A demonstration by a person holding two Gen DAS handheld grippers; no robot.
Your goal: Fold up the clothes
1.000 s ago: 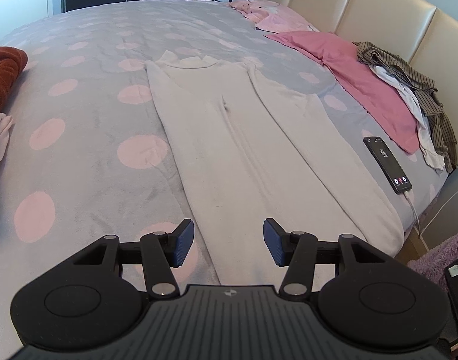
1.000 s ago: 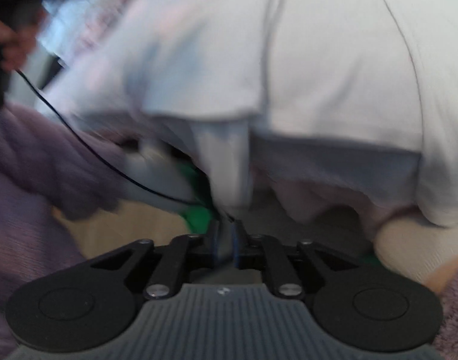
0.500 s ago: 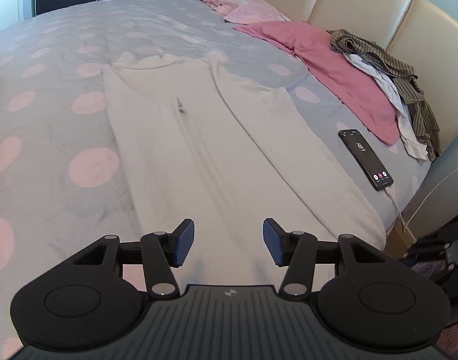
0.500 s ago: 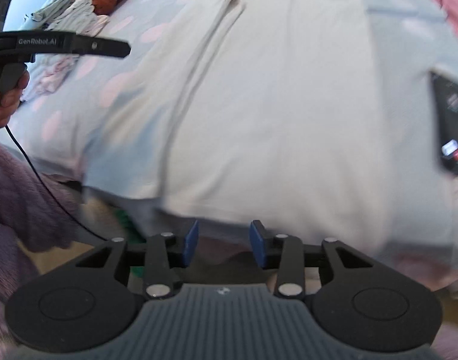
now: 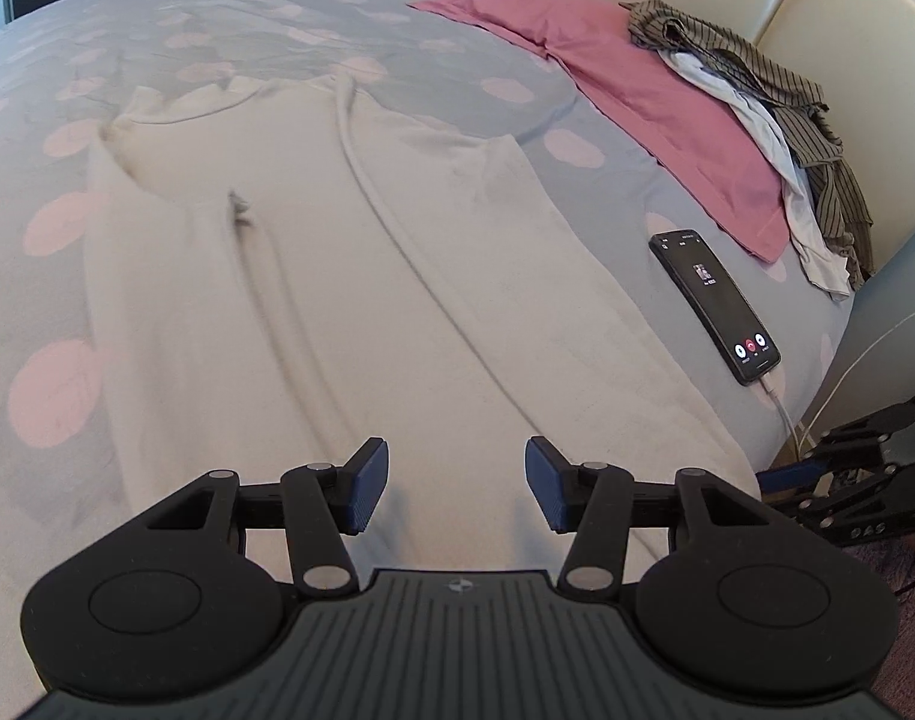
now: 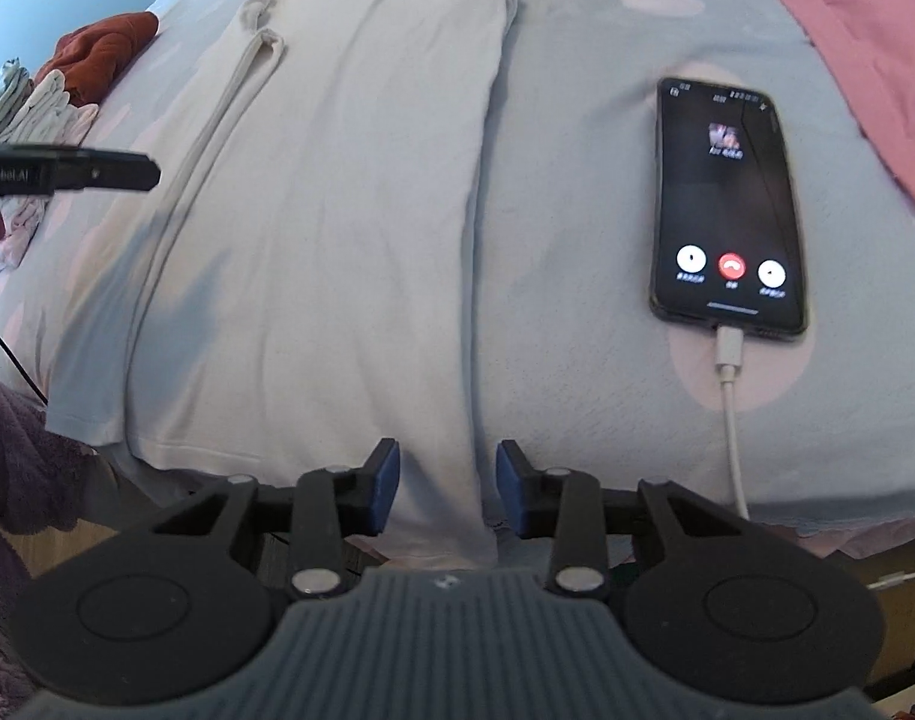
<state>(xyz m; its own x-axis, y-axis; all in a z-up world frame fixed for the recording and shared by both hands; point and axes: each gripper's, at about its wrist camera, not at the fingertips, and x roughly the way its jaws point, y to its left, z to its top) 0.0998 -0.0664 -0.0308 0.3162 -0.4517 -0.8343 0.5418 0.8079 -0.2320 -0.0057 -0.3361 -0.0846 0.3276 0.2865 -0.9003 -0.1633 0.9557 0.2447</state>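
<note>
A: So, item one: cream long-sleeved top (image 5: 337,276), where?

B: Flat on the dotted bedspread (image 5: 289,24), sleeves folded in lengthwise; crosswise fold outstanding.

A: Tongs?

B: Left gripper (image 5: 457,483) released, empty. Right gripper (image 6: 448,489) closing, pads clear of near hem.

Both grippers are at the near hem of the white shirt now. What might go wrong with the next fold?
1. The phone lies on the bed close beside the white shirt, its cable trailing over the edge; a sweep of the right gripper, whose jaws are closing with hem between them, might snag it.
2. The left gripper is open above the cloth, so a one-sided lift could skew the fold.
3. The hem overhangs the bed edge and may slide off.
</note>
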